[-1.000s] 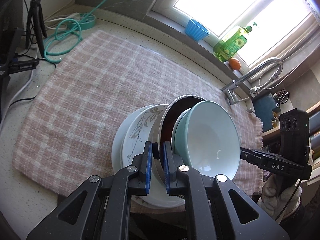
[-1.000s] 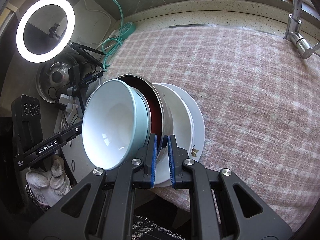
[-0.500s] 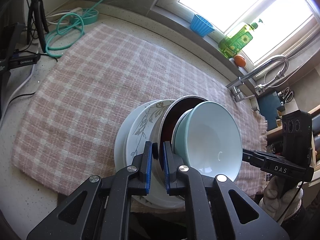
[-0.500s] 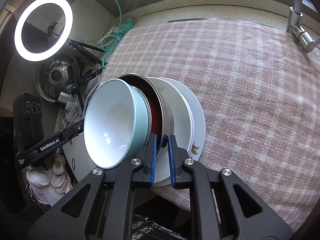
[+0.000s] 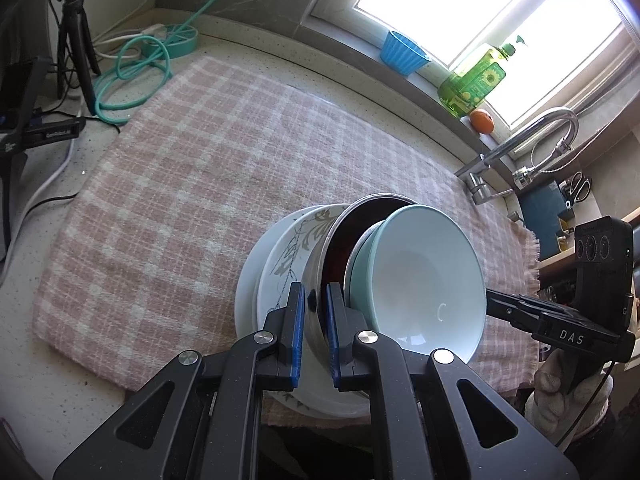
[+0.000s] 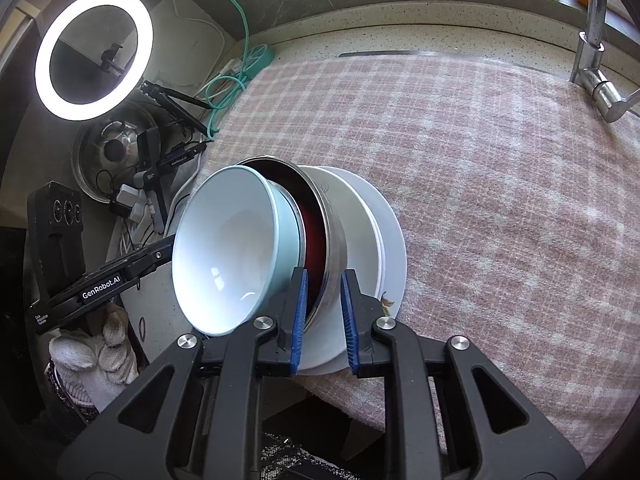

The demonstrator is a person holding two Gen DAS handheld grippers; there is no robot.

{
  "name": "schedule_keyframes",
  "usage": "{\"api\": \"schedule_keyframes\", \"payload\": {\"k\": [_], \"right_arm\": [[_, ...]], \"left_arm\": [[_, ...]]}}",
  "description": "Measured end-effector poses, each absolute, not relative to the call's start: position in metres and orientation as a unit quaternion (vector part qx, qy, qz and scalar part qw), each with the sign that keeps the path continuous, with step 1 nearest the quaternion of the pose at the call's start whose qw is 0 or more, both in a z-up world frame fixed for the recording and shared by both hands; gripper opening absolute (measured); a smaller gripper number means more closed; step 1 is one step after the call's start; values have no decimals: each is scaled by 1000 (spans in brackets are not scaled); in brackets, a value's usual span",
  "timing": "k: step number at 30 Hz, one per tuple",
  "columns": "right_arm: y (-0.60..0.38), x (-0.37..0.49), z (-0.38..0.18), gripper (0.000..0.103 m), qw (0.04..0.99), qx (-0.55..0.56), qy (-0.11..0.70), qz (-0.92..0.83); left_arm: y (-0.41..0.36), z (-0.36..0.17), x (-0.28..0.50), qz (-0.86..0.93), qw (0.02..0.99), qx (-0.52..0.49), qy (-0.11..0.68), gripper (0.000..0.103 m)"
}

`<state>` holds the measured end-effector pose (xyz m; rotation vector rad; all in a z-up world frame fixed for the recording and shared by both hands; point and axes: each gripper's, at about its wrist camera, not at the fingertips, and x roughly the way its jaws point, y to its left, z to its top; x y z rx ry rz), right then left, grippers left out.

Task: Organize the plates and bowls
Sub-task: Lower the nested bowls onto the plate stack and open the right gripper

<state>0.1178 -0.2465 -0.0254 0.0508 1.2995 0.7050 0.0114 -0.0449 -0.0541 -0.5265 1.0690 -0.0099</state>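
Observation:
A steel bowl with a dark red inside stands tilted on edge over a stack of white plates, the top one with a grey leaf pattern. Nested in it is a pale teal bowl. My left gripper is shut on the steel bowl's near rim. In the right wrist view my right gripper straddles the opposite rim of the steel bowl; its jaws are opening and the blue pads stand off the metal. The teal bowl leans left of it, the plates right.
The stack sits at the front edge of a pink checked cloth on the counter. A faucet, soap bottle, blue cup and orange line the window side. A teal hose, ring light and cables crowd the far left.
My right gripper's jaws have parted from the steel bowl's rim. The left gripper stays shut on the rim, and the bowls and plates have not shifted.

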Motion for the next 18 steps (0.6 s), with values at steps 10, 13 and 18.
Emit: {"api": "schedule_keyframes", "payload": {"k": [10,13,18], "right_arm": [[-260,112,-11,30,758,17,574,311],[-264,108,-3,30,769,3,561,306],[-271,97,11,34,790,-29,535,298]], "left_arm": [[-42,-45,1,10,837,-242,491,12],[-41,-39,-4,16,842,-235,485,12],[-49,-27,-14,25,856,-202,475,16]]}}
